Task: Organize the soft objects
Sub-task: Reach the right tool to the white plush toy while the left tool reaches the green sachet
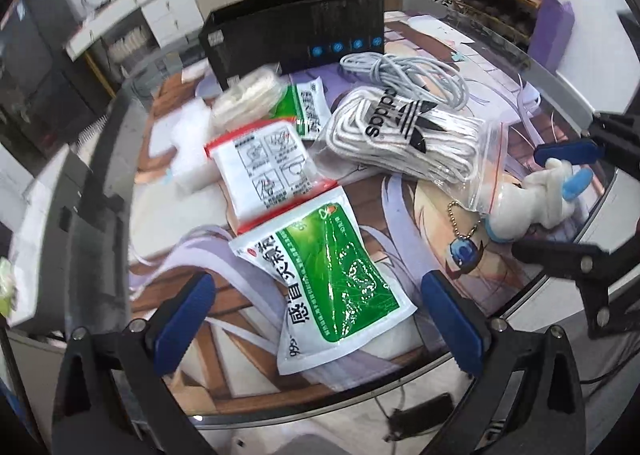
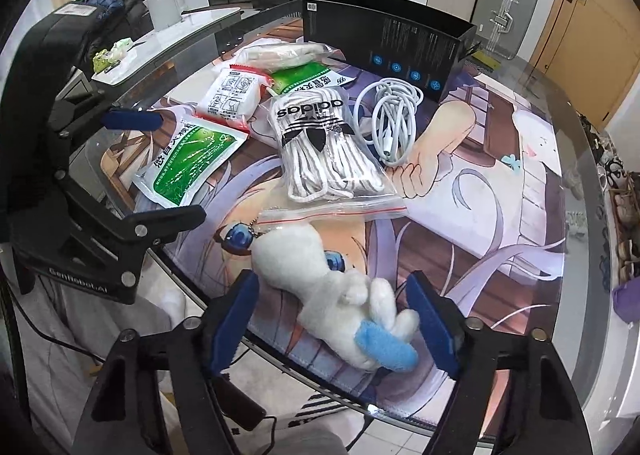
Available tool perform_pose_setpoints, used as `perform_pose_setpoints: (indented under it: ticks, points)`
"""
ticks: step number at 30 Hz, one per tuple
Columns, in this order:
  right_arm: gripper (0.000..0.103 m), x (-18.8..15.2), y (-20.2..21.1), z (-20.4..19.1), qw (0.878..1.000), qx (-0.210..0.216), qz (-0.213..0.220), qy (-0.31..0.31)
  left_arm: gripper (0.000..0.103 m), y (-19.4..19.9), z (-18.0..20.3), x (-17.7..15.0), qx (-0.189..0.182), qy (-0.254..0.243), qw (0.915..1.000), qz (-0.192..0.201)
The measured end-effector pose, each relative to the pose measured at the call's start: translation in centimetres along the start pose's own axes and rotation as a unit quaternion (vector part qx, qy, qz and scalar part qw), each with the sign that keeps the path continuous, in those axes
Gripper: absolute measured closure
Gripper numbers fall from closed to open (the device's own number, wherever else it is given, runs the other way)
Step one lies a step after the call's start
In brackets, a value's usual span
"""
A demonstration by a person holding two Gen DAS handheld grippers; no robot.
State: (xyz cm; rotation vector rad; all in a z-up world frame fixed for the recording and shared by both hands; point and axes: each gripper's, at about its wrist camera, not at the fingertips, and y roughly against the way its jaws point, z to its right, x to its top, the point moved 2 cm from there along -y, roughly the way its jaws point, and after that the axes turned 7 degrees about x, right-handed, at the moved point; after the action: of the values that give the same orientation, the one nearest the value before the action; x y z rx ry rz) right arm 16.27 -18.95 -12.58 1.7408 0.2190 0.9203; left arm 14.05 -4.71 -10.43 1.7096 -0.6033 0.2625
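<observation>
The right tool (image 2: 334, 321) straddles the white plush toy (image 2: 340, 295) on the worktop (image 2: 500, 183), pads not touching it. The left tool (image 1: 316, 319) gapes wide above a green sachet (image 1: 340, 287).

Two green sachets (image 1: 340, 279) (image 1: 310, 103), one plush toy (image 2: 340, 295) (keychain attached), one black box (image 2: 384, 39), one cable (image 2: 390, 115)

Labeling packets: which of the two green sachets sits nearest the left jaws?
The fully visible green sachet, lying between the left jaws. The other green sachet lies farther back, half hidden under the red-edged white packet.
</observation>
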Motion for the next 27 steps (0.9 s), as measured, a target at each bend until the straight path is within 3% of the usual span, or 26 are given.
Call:
perform_pose_setpoints:
  ticks: [3,5,7,10,15,17,22,25,27]
  points:
    - [0.029,-0.1,0.0,0.0,1.000,0.000,-0.001,-0.001,0.002,0.6,-0.3,0.4,-0.048,0.005,0.9988,0.005]
    - [0.032,-0.1,0.0,-0.2,1.000,0.000,-0.001,0.002,0.004,0.8,-0.9,0.6,-0.046,0.013,0.9988,0.013]
    - [0.042,-0.1,-0.1,-0.4,1.000,0.006,-0.003,0.004,0.013,0.9,-1.3,0.8,-0.031,0.015,0.9993,0.016]
    - [0.050,-0.2,-0.2,-0.9,1.000,0.010,-0.006,0.012,0.029,0.4,-1.7,1.0,-0.049,0.022,0.9986,0.004]
    - [0.053,-0.3,-0.2,-2.0,0.999,0.035,-0.005,0.019,0.053,0.1,-1.0,0.6,-0.055,0.009,0.9985,-0.004]
    - [0.053,-0.3,-0.2,-2.5,0.999,0.049,-0.005,0.019,0.056,-0.1,-1.3,0.5,-0.062,0.013,0.9979,-0.010]
    - [0.053,-0.2,-0.2,-3.0,0.999,0.045,-0.003,0.022,0.057,0.1,-0.9,0.3,-0.056,0.005,0.9984,-0.009]
    - [0.053,0.0,-0.3,-2.8,0.999,0.049,-0.001,0.016,0.052,0.2,-0.9,0.3,-0.082,0.018,0.9964,-0.013]
    - [0.053,0.0,-0.2,-2.7,0.999,0.048,-0.001,0.015,0.027,0.3,-1.3,0.4,-0.111,0.038,0.9929,-0.016]
